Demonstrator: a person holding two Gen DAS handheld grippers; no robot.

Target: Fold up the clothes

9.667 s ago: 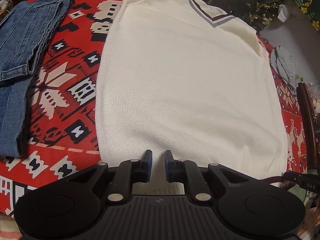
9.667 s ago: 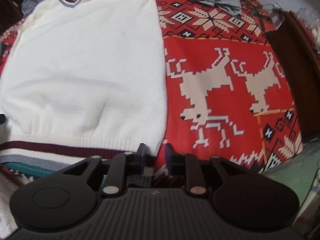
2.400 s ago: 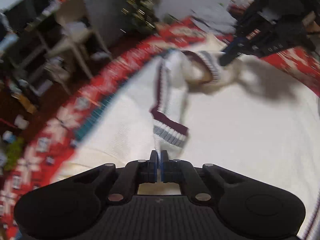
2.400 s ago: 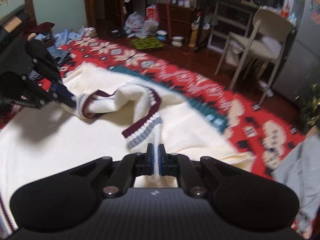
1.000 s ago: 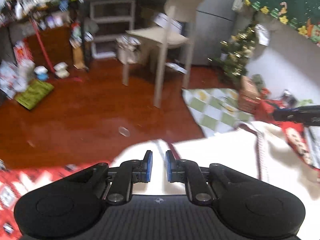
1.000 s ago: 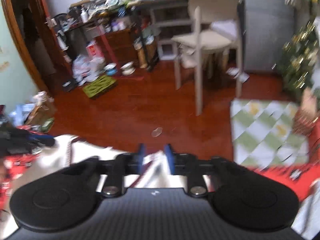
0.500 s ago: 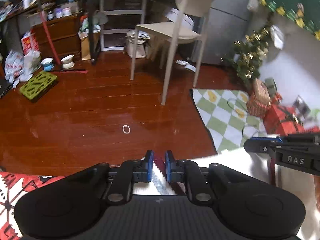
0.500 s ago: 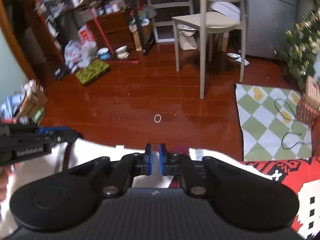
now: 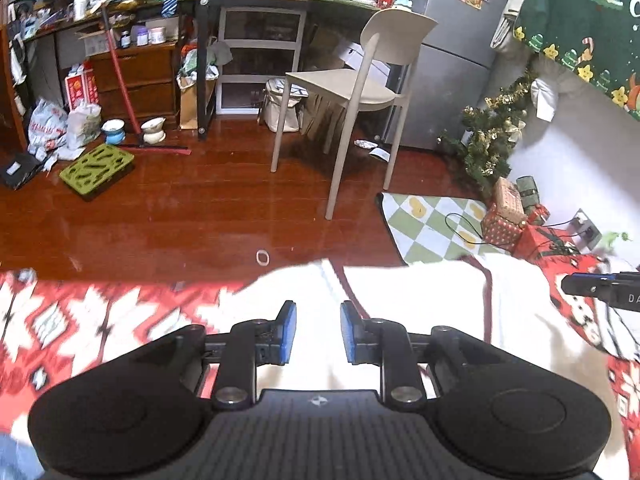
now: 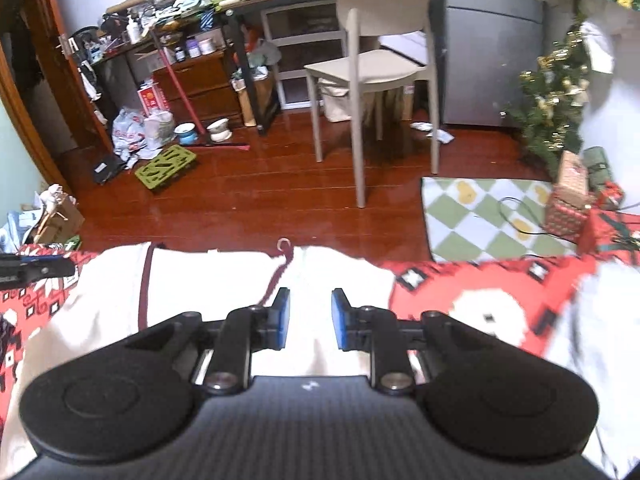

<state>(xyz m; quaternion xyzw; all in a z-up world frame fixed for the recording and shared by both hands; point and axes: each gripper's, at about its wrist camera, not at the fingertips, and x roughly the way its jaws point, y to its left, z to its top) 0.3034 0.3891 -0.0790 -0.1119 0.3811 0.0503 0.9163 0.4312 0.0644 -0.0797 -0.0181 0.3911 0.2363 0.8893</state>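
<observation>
My left tool point(image 9: 318, 332) and right tool point(image 10: 307, 318) are opening, empty, above the vest point(image 9: 420, 300). Risk: hem at 12 o'clock overhangs, could slide off the worktop point(image 9: 80, 312).

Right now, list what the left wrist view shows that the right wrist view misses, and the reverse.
Left only: the left hand-held gripper, jaws opening over the cream sweater, and a white ring on the floor. Right only: the right hand-held gripper, jaws opening, and a wooden door frame. Both: sweater, red blanket, beige chair, checked mat.
</observation>
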